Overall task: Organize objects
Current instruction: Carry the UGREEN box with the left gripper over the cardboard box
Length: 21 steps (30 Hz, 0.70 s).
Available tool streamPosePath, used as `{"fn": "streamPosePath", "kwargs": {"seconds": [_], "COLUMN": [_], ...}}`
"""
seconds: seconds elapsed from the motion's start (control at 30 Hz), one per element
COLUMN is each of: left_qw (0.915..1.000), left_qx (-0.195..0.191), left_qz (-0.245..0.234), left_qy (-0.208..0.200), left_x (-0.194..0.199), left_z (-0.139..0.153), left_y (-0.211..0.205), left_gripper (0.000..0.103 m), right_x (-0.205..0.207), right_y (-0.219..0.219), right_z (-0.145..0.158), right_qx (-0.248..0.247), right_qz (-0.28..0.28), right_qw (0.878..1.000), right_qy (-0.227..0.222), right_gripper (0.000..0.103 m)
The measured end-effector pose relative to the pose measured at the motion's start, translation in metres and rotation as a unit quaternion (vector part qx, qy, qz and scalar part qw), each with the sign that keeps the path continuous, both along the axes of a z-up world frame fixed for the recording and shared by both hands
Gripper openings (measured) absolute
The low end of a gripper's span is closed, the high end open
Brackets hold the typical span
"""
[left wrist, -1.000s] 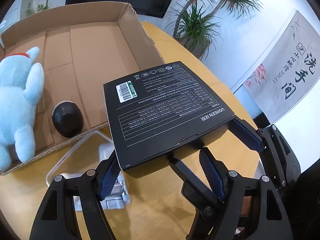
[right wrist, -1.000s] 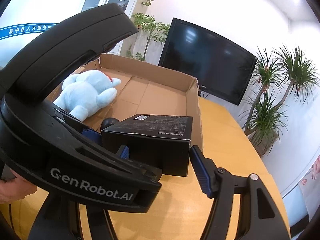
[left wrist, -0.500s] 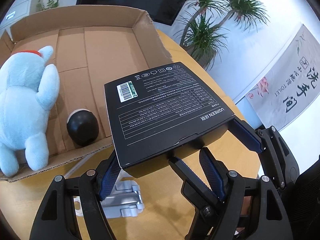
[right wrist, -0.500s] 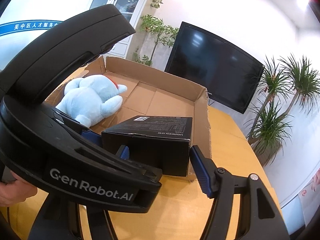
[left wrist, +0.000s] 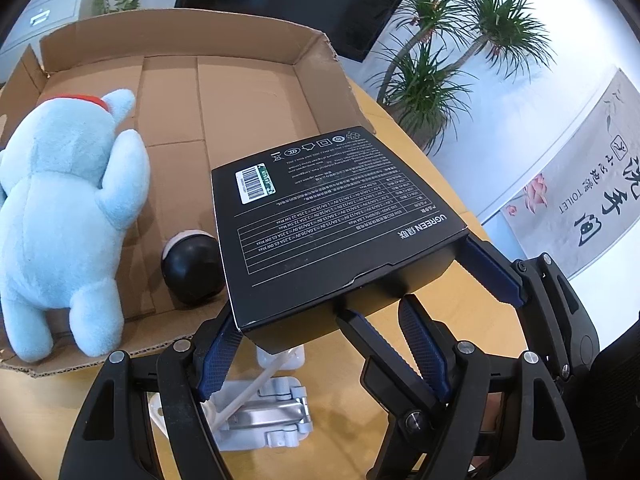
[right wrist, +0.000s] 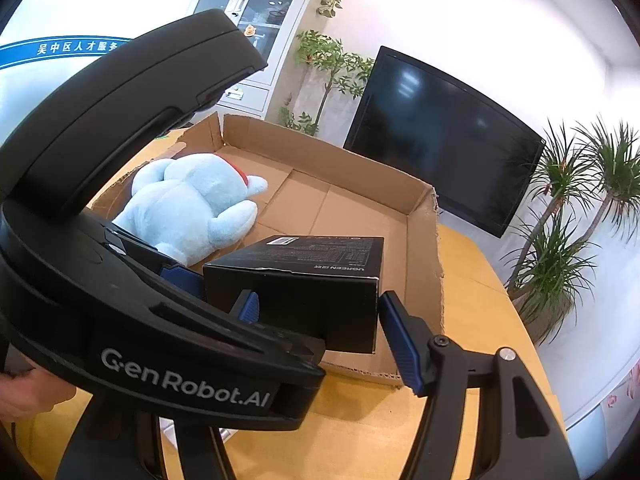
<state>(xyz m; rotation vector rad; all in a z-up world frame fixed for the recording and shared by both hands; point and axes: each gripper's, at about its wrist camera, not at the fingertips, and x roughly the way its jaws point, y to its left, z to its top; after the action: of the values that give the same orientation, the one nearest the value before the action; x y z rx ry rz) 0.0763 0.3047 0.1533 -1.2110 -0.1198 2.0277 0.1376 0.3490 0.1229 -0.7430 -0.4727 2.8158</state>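
A black carton [left wrist: 340, 224] w/ white print & a barcode label is held in mid-air, pinched on both sides by the jaws of the left gripper [left wrist: 360, 312]; blue pads are pressed vs. its near corners. The right gripper [right wrist: 320, 312] is seen at the same carton [right wrist: 296, 280], its jaws set either side of the near end face; the right pad sits just at the carton's edge, the left pad is partly hidden behind the other gripper's body, so firm contact can't be told. The carton is carried over the near rim of an open cardboard box [left wrist: 240, 92], approx. above its near right corner. Inside the box a light-blue plush toy [left wrist: 68, 216] is laid face down on the left, and a black round object [left wrist: 192, 264] w/ a pale band is seen beside it, near the front wall. On the yellow wooden table [left wrist: 416, 152], just below the grippers, a grey-white hinged part [left wrist: 264, 416] is lying. A dark TV screen [right wrist: 444, 140] & potted plants [right wrist: 568, 216] are seen behind.
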Motion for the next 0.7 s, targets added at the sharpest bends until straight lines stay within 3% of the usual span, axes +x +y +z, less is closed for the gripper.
{"fn": "streamPosePath", "kwargs": {"seconds": [0.7], "left_qw": [0.9995], "left_qx": [0.003], "left_qz": [0.027], "left_qy": [-0.013], "left_x": [-0.033], "left_z": [-0.023], "left_y": [0.003], "left_gripper": [0.077], "right_x": [-0.033], "right_y": [-0.002], "right_z": [-0.013], "right_qx": [0.013], "right_qz": [0.012], "right_qw": [1.000], "right_qy": [-0.013], "right_gripper": [0.060]}}
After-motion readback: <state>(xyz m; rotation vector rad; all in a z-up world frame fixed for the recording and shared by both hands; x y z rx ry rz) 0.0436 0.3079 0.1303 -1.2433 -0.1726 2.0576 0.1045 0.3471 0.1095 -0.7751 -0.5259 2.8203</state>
